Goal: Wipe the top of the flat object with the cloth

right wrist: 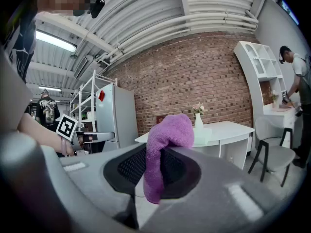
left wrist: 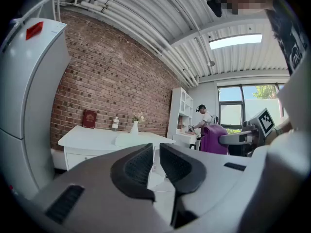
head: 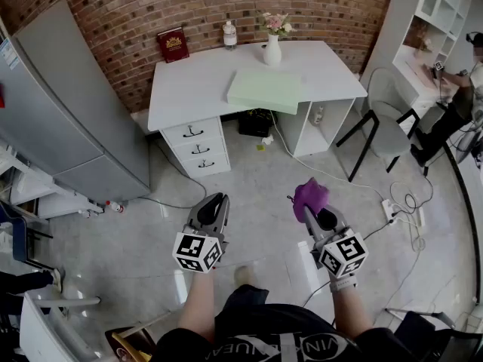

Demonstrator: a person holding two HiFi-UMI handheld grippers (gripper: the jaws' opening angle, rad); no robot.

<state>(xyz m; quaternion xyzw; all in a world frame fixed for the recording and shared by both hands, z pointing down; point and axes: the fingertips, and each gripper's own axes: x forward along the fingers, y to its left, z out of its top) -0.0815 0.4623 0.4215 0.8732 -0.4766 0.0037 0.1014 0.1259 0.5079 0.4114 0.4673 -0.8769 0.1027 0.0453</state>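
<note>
A pale green flat slab lies on the white desk, far ahead of both grippers. It also shows small in the left gripper view, slab, and in the right gripper view, slab. My right gripper is shut on a purple cloth. The cloth bulges above the jaws and hangs down between them. My left gripper is held level with it over the floor. Its jaws stand almost together with nothing between them, left gripper.
On the desk stand a red book, a bottle and a white vase with flowers. A grey fridge stands left. A chair and floor cables with a power strip lie right. A person works at the right shelf.
</note>
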